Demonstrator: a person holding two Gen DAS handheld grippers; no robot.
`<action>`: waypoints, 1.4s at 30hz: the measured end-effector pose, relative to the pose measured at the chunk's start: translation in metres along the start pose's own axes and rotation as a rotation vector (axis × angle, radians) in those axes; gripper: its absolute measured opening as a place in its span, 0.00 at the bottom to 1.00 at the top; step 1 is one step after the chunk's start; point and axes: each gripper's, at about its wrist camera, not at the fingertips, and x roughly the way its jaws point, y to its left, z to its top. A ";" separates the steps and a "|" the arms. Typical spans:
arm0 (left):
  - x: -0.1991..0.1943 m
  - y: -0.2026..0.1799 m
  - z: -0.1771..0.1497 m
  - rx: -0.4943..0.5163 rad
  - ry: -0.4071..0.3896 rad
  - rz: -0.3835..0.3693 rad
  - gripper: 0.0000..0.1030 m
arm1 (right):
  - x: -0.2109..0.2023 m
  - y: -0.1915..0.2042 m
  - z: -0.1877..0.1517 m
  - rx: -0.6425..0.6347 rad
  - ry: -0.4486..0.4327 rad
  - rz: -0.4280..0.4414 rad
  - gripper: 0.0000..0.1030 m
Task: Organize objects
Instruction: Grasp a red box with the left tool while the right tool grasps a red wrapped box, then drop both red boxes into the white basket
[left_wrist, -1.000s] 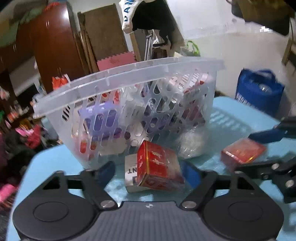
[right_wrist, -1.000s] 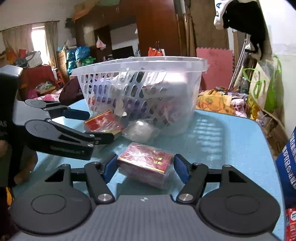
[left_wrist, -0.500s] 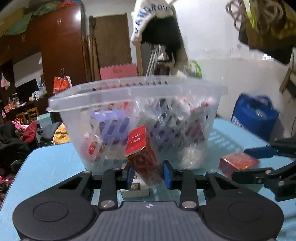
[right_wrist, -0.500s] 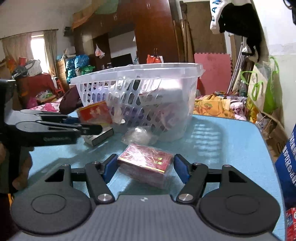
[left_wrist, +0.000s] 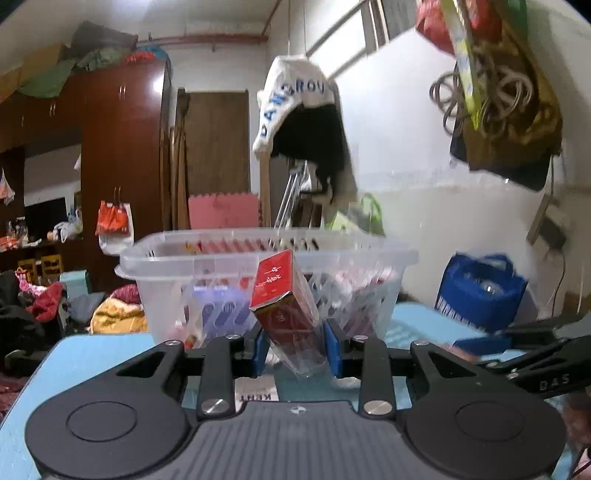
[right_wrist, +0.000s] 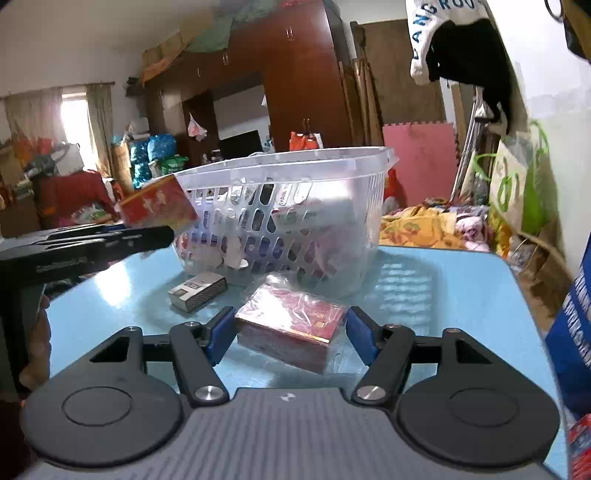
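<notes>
My left gripper (left_wrist: 295, 349) is shut on a red box (left_wrist: 286, 306) and holds it lifted off the table, in front of the clear plastic basket (left_wrist: 266, 258); it also shows in the right wrist view (right_wrist: 159, 210) beside the basket (right_wrist: 295, 162). My right gripper (right_wrist: 290, 334) is open, its blue pads on either side of a red box wrapped in plastic (right_wrist: 291, 326) that lies on the blue table (right_wrist: 443, 295). The basket holds several packets.
A grey and white box (right_wrist: 197, 291) lies on the table in front of the basket. A crumpled clear wrapper (right_wrist: 280, 280) lies next to it. A blue bag (left_wrist: 480, 291) stands at the table's right side. The room behind is cluttered.
My left gripper closed on the red box and lifted it up to the height of the basket rim. The grey and white box stayed on the table. My right gripper stayed around the wrapped box.
</notes>
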 end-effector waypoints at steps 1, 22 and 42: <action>-0.004 0.000 0.001 0.002 -0.019 -0.010 0.35 | -0.002 -0.001 0.000 0.008 -0.014 0.004 0.66; 0.100 0.047 0.121 -0.059 0.132 0.097 0.58 | 0.079 0.052 0.166 -0.220 -0.051 -0.138 0.72; 0.052 0.009 0.014 0.037 0.377 0.077 0.89 | 0.012 0.030 0.038 -0.106 0.053 -0.057 1.00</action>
